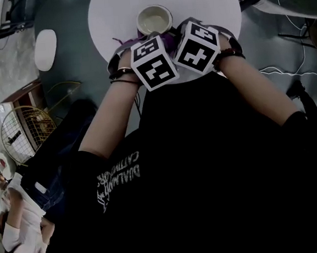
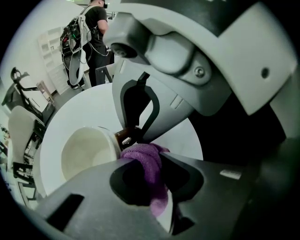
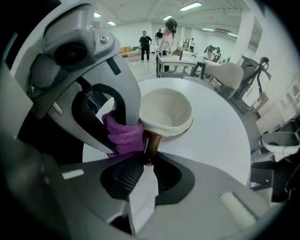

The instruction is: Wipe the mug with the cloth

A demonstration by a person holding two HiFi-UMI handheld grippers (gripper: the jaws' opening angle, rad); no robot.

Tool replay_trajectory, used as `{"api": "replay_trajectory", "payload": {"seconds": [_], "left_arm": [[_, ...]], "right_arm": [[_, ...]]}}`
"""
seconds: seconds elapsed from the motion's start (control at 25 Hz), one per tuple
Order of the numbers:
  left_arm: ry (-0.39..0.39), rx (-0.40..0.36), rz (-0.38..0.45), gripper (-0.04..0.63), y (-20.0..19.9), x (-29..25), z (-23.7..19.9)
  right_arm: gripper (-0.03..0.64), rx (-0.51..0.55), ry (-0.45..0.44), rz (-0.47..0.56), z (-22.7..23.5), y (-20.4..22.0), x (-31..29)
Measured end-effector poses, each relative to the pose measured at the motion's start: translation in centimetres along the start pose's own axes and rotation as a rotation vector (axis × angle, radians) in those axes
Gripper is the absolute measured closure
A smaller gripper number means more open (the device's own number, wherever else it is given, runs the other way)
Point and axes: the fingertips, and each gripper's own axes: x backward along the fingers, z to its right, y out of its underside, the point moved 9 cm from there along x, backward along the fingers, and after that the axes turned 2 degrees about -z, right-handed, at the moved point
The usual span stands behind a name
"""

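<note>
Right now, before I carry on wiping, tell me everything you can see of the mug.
The mug is a round, glossy, ceramic-looking cup, cream inside, with a dark brown handle. It looks empty and sits roughly upright, mouth up, over the white round table; whether its base rests there is hidden. The right gripper has its jaws closed on the handle. The purple cloth, held in the left gripper, presses against the mug's outer wall beside the handle.
</note>
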Motion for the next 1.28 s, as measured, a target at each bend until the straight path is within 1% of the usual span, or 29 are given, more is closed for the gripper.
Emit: {"api": "replay_trajectory", "payload": {"seconds": [0.12,0.4,0.56,0.76,0.88,1.04,1.28], "left_arm": [[-0.004,0.041,0.010,0.535,-0.3,-0.2,0.1],[-0.017,0.130,0.034,0.535,0.0,0.2,-0.2],[-0.017,0.212,0.051,0.534,1.2,0.7,-0.3],[-0.031,0.306,0.050,0.532,2.7,1.2,-1.1],[-0.043,0.326,0.034,0.532,3.8,1.7,-1.6],[-0.079,0.350,0.009,0.532,4.9,2.4,-2.4],[-0.118,0.447,0.032,0.534,6.1,3.2,-3.8]], "right_arm": [[0.543,0.051,-0.021,0.001,0.3,0.3,0.2],[0.541,0.107,-0.066,0.031,1.0,0.7,0.7],[0.541,0.134,-0.094,0.020,1.2,1.0,0.8],[0.541,0.164,-0.101,0.022,1.5,1.3,1.0],[0.541,0.190,-0.099,0.013,1.6,1.4,1.0],[0.541,0.199,-0.102,0.007,1.8,1.6,1.0],[0.541,0.207,-0.112,0.005,2.0,1.8,1.1]]}}
